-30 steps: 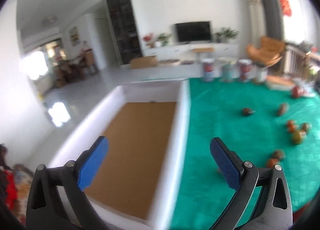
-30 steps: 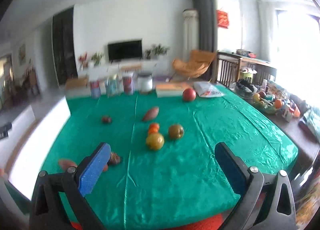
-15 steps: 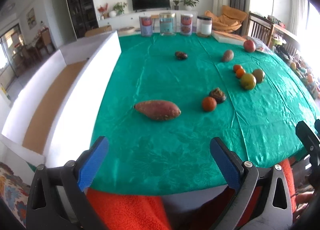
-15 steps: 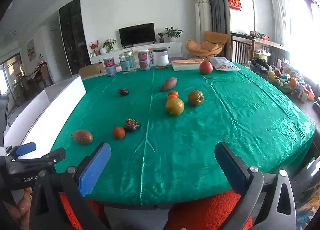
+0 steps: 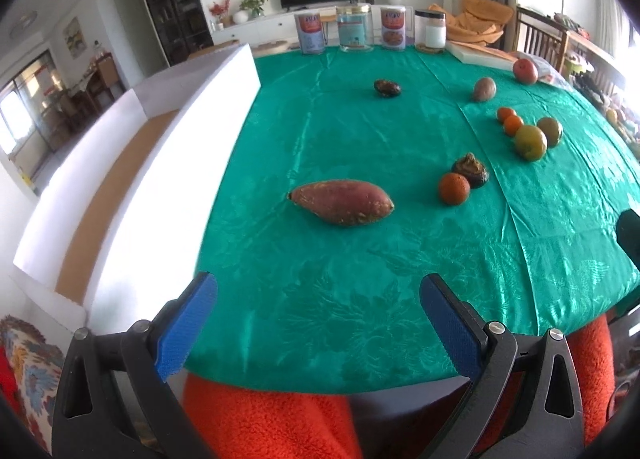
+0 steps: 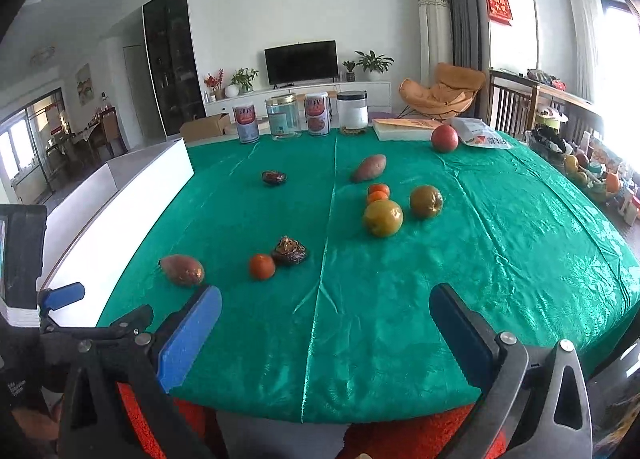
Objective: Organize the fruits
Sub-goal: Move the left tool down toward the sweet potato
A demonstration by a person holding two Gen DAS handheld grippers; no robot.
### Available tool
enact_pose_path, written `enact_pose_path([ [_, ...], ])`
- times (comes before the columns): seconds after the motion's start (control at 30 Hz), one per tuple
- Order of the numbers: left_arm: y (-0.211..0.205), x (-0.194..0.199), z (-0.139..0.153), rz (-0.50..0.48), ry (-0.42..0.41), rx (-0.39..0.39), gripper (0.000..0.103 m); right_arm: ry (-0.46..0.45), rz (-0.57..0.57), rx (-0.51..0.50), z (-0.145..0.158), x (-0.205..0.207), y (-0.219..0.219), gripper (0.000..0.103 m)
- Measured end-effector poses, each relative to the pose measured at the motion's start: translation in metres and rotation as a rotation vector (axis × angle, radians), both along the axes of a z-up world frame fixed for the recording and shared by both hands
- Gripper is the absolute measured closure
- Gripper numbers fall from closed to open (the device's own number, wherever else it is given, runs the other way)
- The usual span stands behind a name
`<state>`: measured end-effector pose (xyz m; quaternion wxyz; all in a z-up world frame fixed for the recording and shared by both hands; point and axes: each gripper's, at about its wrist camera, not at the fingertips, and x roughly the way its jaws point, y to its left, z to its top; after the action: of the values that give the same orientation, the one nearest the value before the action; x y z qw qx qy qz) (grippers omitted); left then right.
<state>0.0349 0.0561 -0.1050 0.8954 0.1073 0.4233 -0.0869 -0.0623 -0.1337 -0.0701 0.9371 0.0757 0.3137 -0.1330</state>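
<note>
Fruits lie scattered on a green tablecloth (image 5: 360,267). A sweet potato (image 5: 342,202) lies nearest my left gripper (image 5: 318,325), which is open and empty over the table's front edge. Right of it are an orange (image 5: 453,188) and a dark lumpy fruit (image 5: 470,170). In the right wrist view, a yellow-green fruit (image 6: 383,218), a brownish fruit (image 6: 426,201), two small oranges (image 6: 378,192), a second sweet potato (image 6: 369,168), a dark fruit (image 6: 274,178) and a red apple (image 6: 444,138) lie farther back. My right gripper (image 6: 325,335) is open and empty at the front edge.
A long white box with a brown floor (image 5: 120,163) stands along the table's left side. Several cans and jars (image 5: 354,32) line the far edge, with a flat box (image 6: 404,128) and a bag (image 6: 480,135). An orange-red fleece (image 5: 280,423) lies below the front edge.
My left gripper swung from over the white box to face the table and its fruits, then moved closer. My right gripper drew back slightly toward the front edge. Both stayed open.
</note>
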Motion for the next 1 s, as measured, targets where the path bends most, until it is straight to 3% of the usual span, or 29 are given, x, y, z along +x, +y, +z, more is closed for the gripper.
enact_pose_path([
  [0.43,-0.002,0.01,-0.005,-0.025,0.048,-0.018,0.001,0.086,0.054,-0.047,-0.008,0.013,-0.002,0.0],
  [0.57,0.004,0.023,0.007,-0.103,0.021,0.004,0.001,0.181,0.206,-0.187,-0.004,0.021,-0.009,0.0],
  [0.67,0.019,0.038,0.015,-0.044,-0.001,-0.014,0.001,0.179,0.236,-0.293,0.004,0.018,-0.013,0.0],
  [0.8,0.034,0.046,0.0,0.037,0.076,-0.14,0.001,0.046,0.121,-0.155,0.012,0.012,-0.021,0.0],
  [0.93,0.031,0.044,-0.033,0.04,0.168,-0.114,0.001,-0.037,-0.037,-0.002,-0.004,0.006,-0.017,0.0],
  [1.0,0.025,0.042,-0.042,0.016,0.168,-0.074,0.001,-0.001,0.015,0.052,-0.016,0.009,-0.013,0.0],
])
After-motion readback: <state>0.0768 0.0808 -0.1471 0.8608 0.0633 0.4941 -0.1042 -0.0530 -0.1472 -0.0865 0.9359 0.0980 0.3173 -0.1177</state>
